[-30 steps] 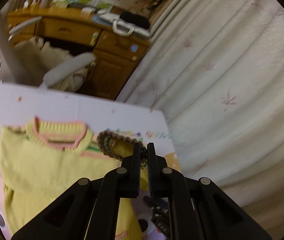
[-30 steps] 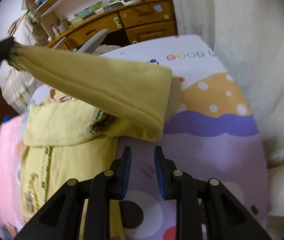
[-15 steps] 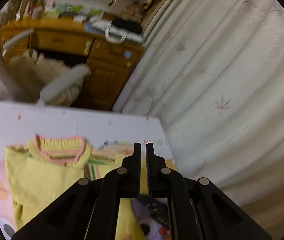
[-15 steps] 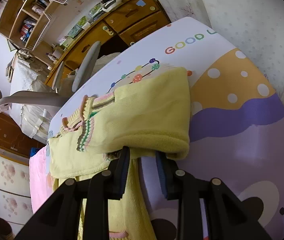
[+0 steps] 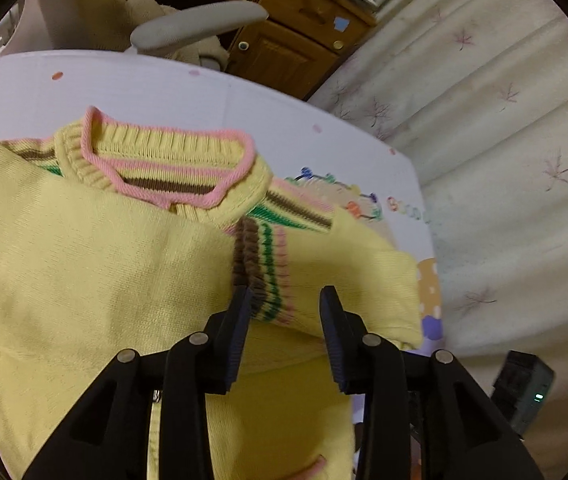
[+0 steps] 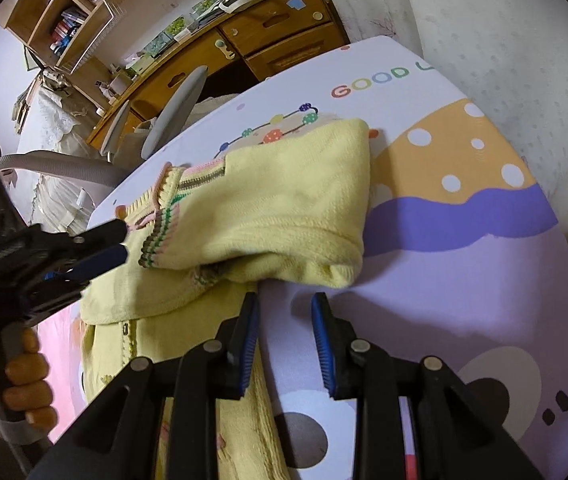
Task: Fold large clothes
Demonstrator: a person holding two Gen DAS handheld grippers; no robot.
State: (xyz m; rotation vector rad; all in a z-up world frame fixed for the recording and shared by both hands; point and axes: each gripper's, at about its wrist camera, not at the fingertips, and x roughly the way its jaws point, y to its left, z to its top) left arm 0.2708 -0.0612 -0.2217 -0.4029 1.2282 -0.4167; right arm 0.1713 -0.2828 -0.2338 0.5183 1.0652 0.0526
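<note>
Left wrist view: the left tongs [image 5: 286, 304] are released, jaws apart, just above the striped cuff [image 5: 262, 276] of the yellow sweater [image 5: 84, 264], whose sleeve lies folded across its chest on the printed surface [image 5: 204, 92].

Right wrist view: the right tongs [image 6: 286, 312] are also released, holding nothing, near the sleeve's fold [image 6: 284, 208]. The left tongs [image 6: 112, 246] sit beside the cuff.

Left claw [image 5: 284, 300] open above the yellow sweater [image 5: 84, 272], its left finger [image 5: 240, 312] at the striped cuff [image 5: 264, 272] of the sleeve folded across the chest just below the pink-edged collar [image 5: 168, 160], the printed mat [image 5: 204, 92] and grey chair arm [image 5: 200, 26] beyond the collar.
</note>
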